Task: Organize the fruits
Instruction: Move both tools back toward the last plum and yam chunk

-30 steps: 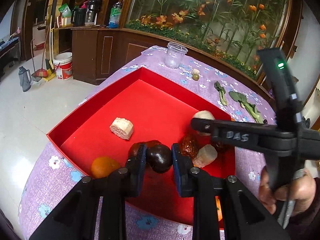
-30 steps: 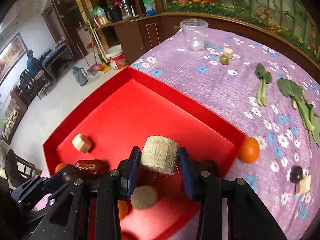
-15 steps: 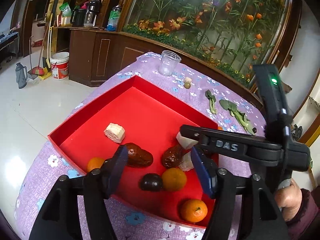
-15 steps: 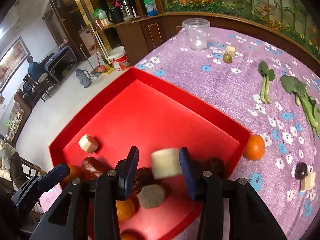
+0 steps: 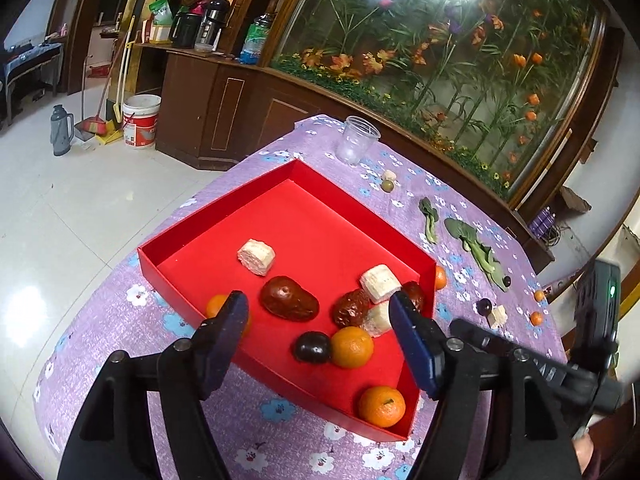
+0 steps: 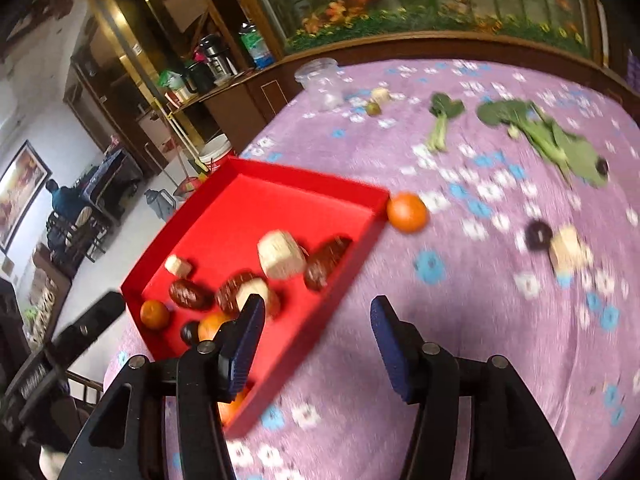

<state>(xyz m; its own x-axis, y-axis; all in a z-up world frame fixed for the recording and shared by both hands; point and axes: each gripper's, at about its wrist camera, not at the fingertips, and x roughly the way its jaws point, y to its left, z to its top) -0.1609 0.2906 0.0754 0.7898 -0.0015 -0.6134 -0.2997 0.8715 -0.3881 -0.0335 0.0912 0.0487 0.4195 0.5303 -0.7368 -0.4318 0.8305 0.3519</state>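
A red tray (image 5: 248, 208) (image 6: 304, 184) on the purple flowered cloth holds oranges (image 5: 352, 347), brown dates (image 5: 289, 298), a dark plum (image 5: 312, 346) and pale sugarcane pieces (image 5: 256, 257) (image 6: 280, 254). My left gripper (image 5: 318, 340) is open and empty above the tray's near side. My right gripper (image 6: 316, 340) is open and empty over the cloth at the tray's right edge. An orange (image 6: 406, 212) lies on the cloth just outside the tray's corner. A dark grape (image 6: 538, 234) and a pale piece (image 6: 568, 248) lie further right.
A clear plastic cup (image 5: 356, 140) (image 6: 320, 80) stands at the table's far end, with a green olive (image 5: 387, 186) and a pale piece near it. Leafy greens (image 5: 476, 244) (image 6: 552, 136) lie on the far right. Small oranges (image 5: 536, 318) sit near the right edge.
Both grippers opened and pulled back from the tray. The left let go of the dark plum, the right let go of the sugarcane piece; both lie in the tray. The right swung rightward.
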